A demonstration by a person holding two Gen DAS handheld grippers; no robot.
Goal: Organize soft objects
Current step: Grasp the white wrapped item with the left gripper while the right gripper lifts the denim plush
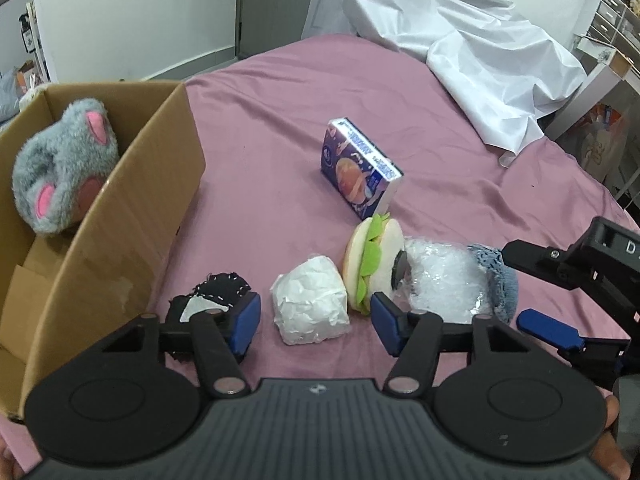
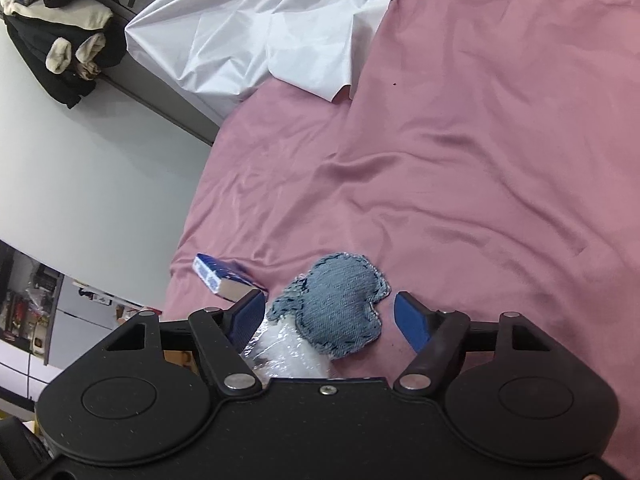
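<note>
In the left wrist view, the left tongs (image 1: 314, 326) stand spread around a white wrapped bundle (image 1: 310, 306) on the pink bed sheet (image 1: 280, 152), pads clear of it, with a burger plush (image 1: 372, 264) just beside and a grey plush (image 1: 64, 168) in the cardboard box (image 1: 132, 216). In the right wrist view, the right tongs (image 2: 330, 316) stand spread around a denim pouch (image 2: 340, 304) lying on a clear plastic bag (image 2: 288, 356); its left pad (image 2: 250, 314) touches the bag, the right stays clear.

A bed (image 1: 400, 92) under a mauve-pink sheet (image 2: 500, 160) fills the room, crumpled white sheeting (image 1: 472, 32) at its far side, pale walls (image 1: 132, 12) behind, dark clothes (image 2: 68, 52) heaped beyond.
</note>
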